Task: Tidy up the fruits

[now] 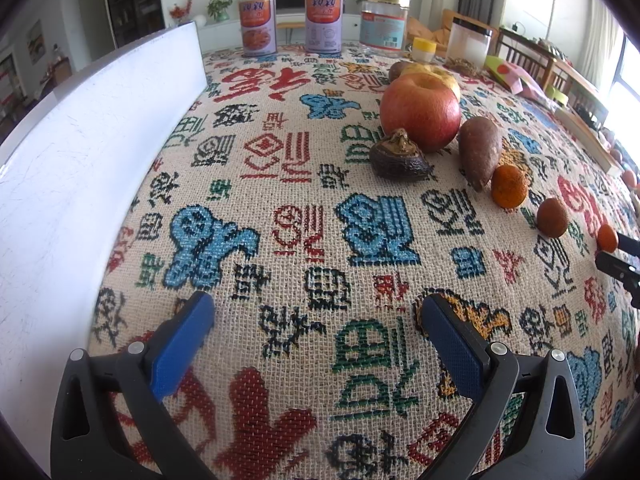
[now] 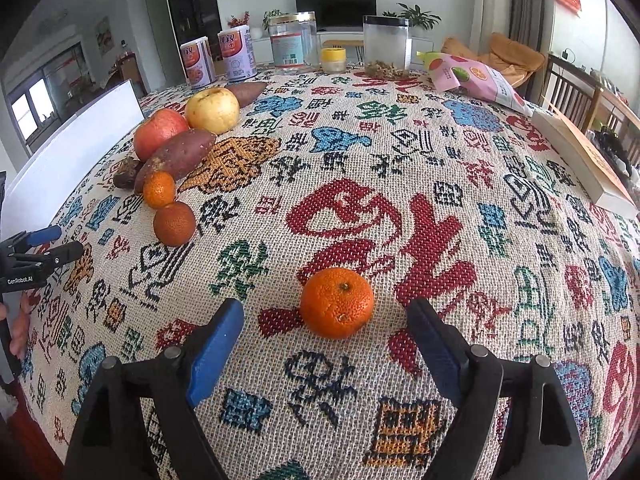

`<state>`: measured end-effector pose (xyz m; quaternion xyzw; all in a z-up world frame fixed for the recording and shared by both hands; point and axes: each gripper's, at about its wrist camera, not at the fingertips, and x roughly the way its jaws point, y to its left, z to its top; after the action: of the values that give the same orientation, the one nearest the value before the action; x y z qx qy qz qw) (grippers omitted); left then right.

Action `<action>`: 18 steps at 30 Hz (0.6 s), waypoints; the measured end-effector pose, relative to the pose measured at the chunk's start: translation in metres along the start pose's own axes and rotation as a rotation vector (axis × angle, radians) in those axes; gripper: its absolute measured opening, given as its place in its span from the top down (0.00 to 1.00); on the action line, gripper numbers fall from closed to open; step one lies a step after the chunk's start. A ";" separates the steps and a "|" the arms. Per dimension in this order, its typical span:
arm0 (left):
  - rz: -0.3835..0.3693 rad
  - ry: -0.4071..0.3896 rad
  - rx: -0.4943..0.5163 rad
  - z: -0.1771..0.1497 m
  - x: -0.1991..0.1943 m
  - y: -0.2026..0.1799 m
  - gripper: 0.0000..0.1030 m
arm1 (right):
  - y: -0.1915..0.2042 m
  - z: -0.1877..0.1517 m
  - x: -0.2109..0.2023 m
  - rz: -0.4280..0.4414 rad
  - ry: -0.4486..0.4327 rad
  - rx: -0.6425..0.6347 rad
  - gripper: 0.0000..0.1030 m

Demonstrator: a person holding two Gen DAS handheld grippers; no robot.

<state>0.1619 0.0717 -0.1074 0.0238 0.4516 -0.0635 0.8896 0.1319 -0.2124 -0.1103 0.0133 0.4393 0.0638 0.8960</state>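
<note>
A row of produce lies on the patterned tablecloth point(image 2: 360, 152): a yellow apple point(image 2: 212, 110), a red apple point(image 2: 160, 132), a sweet potato point(image 2: 180, 156), a dark shrivelled fruit point(image 2: 126, 174) and two mandarins point(image 2: 159, 189) point(image 2: 174, 224). A third mandarin point(image 2: 338, 304) sits apart, just ahead of my right gripper point(image 2: 325, 310), which is open with its blue pads clear of the fruit on both sides. My left gripper point(image 1: 316, 304) is open over bare cloth, nothing between its fingers. The left wrist view shows the red apple point(image 1: 420, 114) and the sweet potato point(image 1: 480, 152) to the upper right.
A white board point(image 1: 100, 140) stands along the left side. Two cans point(image 1: 258, 26), jars point(image 2: 386, 46) and a small yellow-lidded pot point(image 2: 333, 60) line the far edge. A pink snack bag point(image 2: 472, 76) and a book point(image 2: 580, 160) lie at the right.
</note>
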 end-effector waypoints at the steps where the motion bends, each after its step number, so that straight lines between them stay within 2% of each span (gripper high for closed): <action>1: 0.000 0.000 0.000 0.000 0.000 0.000 0.00 | 0.001 0.000 0.000 -0.005 0.003 -0.006 0.16; 5: 0.001 0.000 0.000 0.000 0.000 0.000 0.00 | 0.009 0.000 0.004 -0.034 0.021 -0.041 0.08; 18: 0.004 -0.001 -0.003 0.000 0.000 -0.001 0.00 | 0.008 0.001 0.007 -0.033 0.031 -0.042 0.03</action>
<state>0.1616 0.0709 -0.1074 0.0232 0.4514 -0.0611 0.8899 0.1355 -0.2036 -0.1144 -0.0137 0.4521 0.0582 0.8900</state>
